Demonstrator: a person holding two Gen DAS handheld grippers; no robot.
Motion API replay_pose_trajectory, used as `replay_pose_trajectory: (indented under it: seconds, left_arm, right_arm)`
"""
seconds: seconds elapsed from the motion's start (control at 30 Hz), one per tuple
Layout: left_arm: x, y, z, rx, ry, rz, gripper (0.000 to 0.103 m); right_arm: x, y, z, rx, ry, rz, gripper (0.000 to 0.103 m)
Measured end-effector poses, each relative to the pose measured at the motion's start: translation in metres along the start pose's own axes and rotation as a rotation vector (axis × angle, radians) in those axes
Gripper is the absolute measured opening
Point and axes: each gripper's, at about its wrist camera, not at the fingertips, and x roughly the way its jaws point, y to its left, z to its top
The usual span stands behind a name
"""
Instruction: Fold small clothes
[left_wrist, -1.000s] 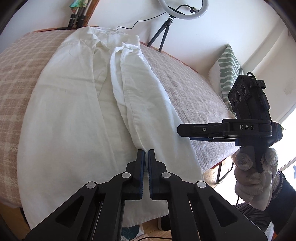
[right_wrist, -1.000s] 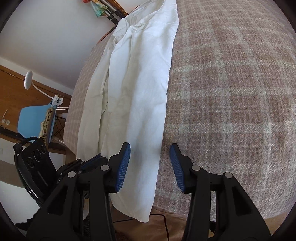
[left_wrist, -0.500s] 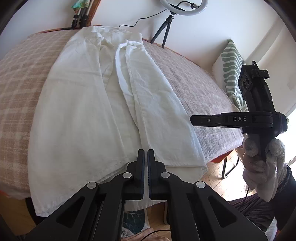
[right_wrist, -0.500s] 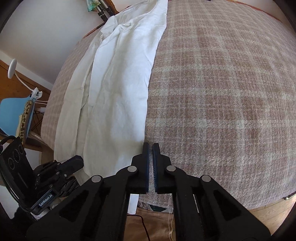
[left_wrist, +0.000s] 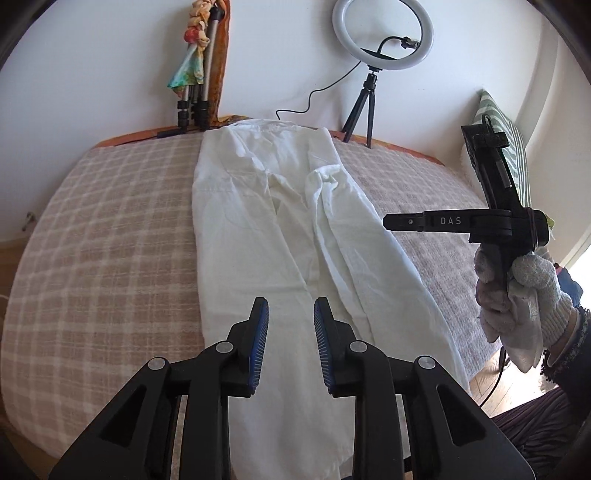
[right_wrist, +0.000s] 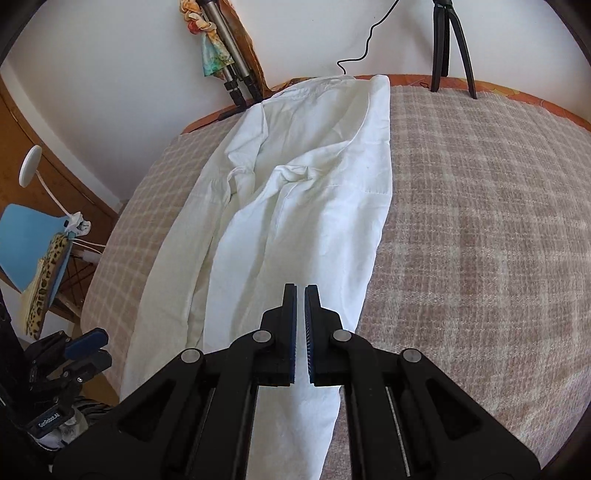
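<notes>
White trousers (left_wrist: 258, 229) lie lengthwise on the plaid bed cover (left_wrist: 110, 240), with the waistband at the far end by the wall and the leg ends hanging over the near edge. My left gripper (left_wrist: 291, 306) hovers above the near leg ends. Its jaws are opening and nothing is between them. My right gripper (right_wrist: 301, 290) is shut and empty, above the trousers (right_wrist: 314, 206) near their right edge. In the left wrist view, a gloved hand holds the right gripper (left_wrist: 388, 222) off the right side of the bed. In the right wrist view, the left gripper (right_wrist: 88, 347) shows at the lower left.
A ring light on a small tripod (left_wrist: 382, 35) and folded tripods with a colourful cloth (left_wrist: 195, 74) stand at the far wall. A green striped cushion (left_wrist: 506, 140) leans at the right. A blue chair (right_wrist: 26, 243) and a white lamp (right_wrist: 31, 166) stand left of the bed.
Both grippers have pulled back and risen from the trousers' near end. The right jaws went from open to shut. The left jaws, shut before, have parted.
</notes>
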Motion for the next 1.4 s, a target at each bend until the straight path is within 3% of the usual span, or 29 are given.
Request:
replay_pose_trajectory:
  seconds: [0.1, 0.33, 0.5, 0.7, 0.9, 1.07, 1.17, 1.23, 1.4]
  left_arm:
    - [0.020, 0.014, 0.013, -0.010, 0.033, 0.015, 0.024]
    - [0.046, 0.033, 0.052, -0.012, 0.056, -0.007, 0.024]
    - [0.068, 0.038, 0.091, 0.040, 0.030, 0.019, 0.035]
    - [0.106, 0.067, 0.118, 0.001, 0.036, 0.050, 0.035]
    - [0.149, 0.093, 0.136, -0.027, 0.036, 0.062, 0.035]
    - [0.181, 0.097, 0.140, -0.052, 0.057, 0.038, 0.035]
    - [0.179, 0.094, 0.141, -0.044, 0.054, 0.053, 0.036]
    - [0.167, 0.096, 0.140, -0.080, 0.067, 0.021, 0.036]
    - [0.114, 0.085, 0.123, -0.062, 0.034, 0.019, 0.036]
  right_arm:
    - [0.038, -0.007, 0.004, 0.040, 0.088, 0.018, 0.005]
    - [0.020, -0.013, 0.024, -0.001, 0.066, 0.091, 0.006]
    - [0.014, -0.041, 0.069, 0.023, -0.010, 0.020, 0.006]
    - [0.065, -0.052, 0.115, 0.042, 0.021, -0.009, 0.006]
    - [0.103, -0.050, 0.136, 0.045, 0.012, -0.022, 0.006]
    - [0.108, -0.047, 0.140, 0.018, -0.004, -0.027, 0.006]
    - [0.097, -0.058, 0.138, 0.078, -0.013, 0.010, 0.006]
    - [0.083, -0.064, 0.131, 0.117, -0.017, 0.032, 0.006]
    - [0.036, -0.055, 0.087, 0.103, 0.003, 0.086, 0.007]
